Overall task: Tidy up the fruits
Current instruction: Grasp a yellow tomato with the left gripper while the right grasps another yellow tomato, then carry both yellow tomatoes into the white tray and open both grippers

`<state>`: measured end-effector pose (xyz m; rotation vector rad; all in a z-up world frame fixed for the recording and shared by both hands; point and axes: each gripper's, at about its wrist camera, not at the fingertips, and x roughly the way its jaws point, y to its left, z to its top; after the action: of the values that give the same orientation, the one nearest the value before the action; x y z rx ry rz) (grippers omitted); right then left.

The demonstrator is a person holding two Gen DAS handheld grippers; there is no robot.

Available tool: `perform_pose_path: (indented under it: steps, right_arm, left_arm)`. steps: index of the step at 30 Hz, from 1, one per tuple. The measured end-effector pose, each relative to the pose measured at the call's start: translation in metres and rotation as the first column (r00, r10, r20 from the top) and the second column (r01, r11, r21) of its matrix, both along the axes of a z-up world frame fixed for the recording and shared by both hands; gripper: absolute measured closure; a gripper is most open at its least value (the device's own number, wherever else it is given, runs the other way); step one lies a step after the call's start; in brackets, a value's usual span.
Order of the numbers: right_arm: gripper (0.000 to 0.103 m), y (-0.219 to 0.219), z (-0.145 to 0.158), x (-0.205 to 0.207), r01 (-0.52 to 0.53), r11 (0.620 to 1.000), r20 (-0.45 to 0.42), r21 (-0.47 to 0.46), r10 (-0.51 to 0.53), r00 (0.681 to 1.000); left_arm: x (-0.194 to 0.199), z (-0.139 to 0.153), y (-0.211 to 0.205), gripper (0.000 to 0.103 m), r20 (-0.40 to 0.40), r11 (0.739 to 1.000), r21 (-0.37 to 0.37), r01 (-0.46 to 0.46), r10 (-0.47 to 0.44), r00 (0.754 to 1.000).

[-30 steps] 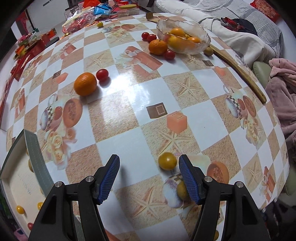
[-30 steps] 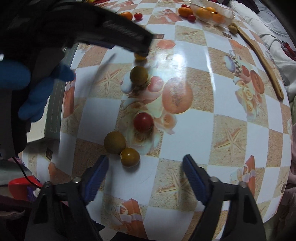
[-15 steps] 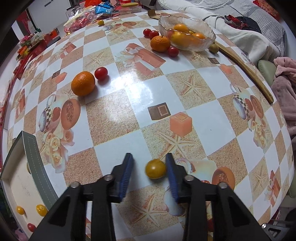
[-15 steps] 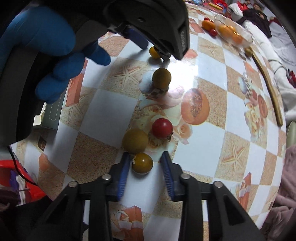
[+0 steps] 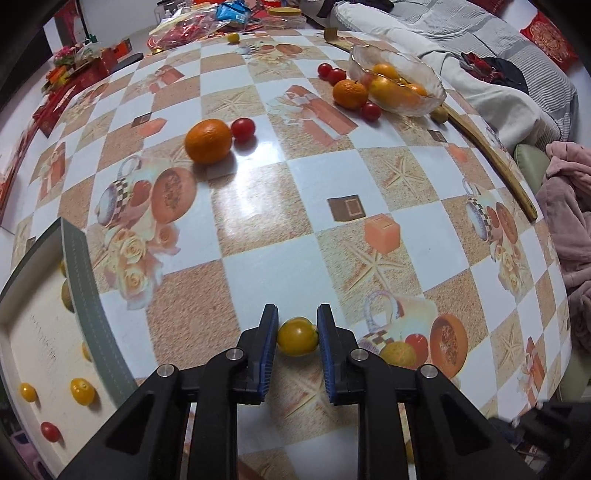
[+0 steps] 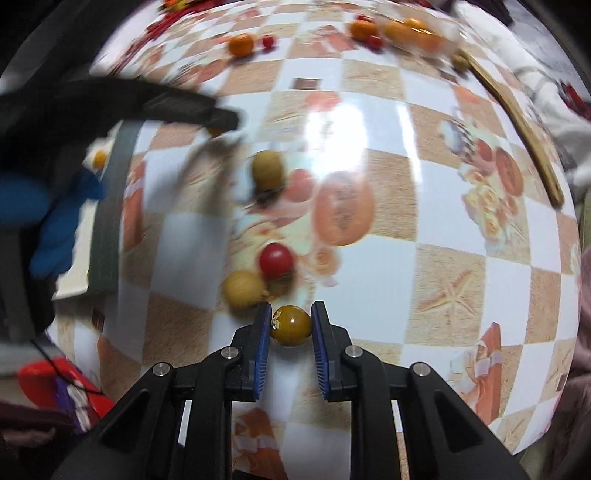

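Observation:
My left gripper [image 5: 297, 325] is shut on a yellow cherry tomato [image 5: 297, 336] just above the patterned table. My right gripper [image 6: 291, 321] is shut on a dark yellow cherry tomato [image 6: 290, 325]. Beside it lie a tan round fruit [image 6: 242, 288], a red cherry tomato [image 6: 276, 260] and another tan fruit [image 6: 267, 170]. A white tray [image 5: 40, 354] at the left holds small yellow and red tomatoes. An orange [image 5: 208, 140] with a red tomato [image 5: 243, 128] lies mid-table. A glass bowl [image 5: 397, 85] of oranges stands at the back right.
An orange [image 5: 349, 93] and red tomatoes [image 5: 370, 110] lie beside the bowl. A long wooden stick [image 5: 491, 155] lies along the right edge. Packets and clutter [image 5: 192, 26] crowd the far edge. Pink cloth [image 5: 569, 206] hangs off the right.
Both grippers have closed from wide open onto their tomatoes. The right wrist view is now blurred by motion.

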<state>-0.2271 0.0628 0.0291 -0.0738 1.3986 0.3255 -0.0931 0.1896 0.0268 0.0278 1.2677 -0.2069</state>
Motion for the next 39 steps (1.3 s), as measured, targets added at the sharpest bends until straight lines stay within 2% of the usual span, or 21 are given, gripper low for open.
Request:
perform_pose_path:
  steps: [5, 15, 26, 39]
  right_arm:
    - [0.079, -0.017, 0.003, 0.018, 0.066, 0.998, 0.003, 0.016, -0.066, 0.998]
    - [0.079, -0.01, 0.02, 0.045, 0.027, 0.999, 0.037, 0.026, -0.028, 0.999]
    - [0.079, 0.05, 0.033, 0.062, -0.092, 0.994, 0.066, 0.057, 0.088, 0.994]
    - [0.079, 0.124, 0.046, 0.066, -0.249, 0.964, 0.08, 0.092, 0.243, 0.967]
  left_arm:
    - [-0.011, 0.011, 0.01, 0.08, 0.014, 1.0, -0.001, -0.017, 0.017, 1.0]
    - [-0.037, 0.035, 0.048, 0.08, 0.049, 0.995, -0.019, -0.1, 0.101, 0.994]
    - [-0.064, 0.038, 0.112, 0.08, 0.046, 0.967, -0.002, -0.255, 0.255, 0.966]
    - [-0.093, 0.04, 0.175, 0.08, 0.053, 0.911, -0.002, -0.412, 0.412, 0.91]
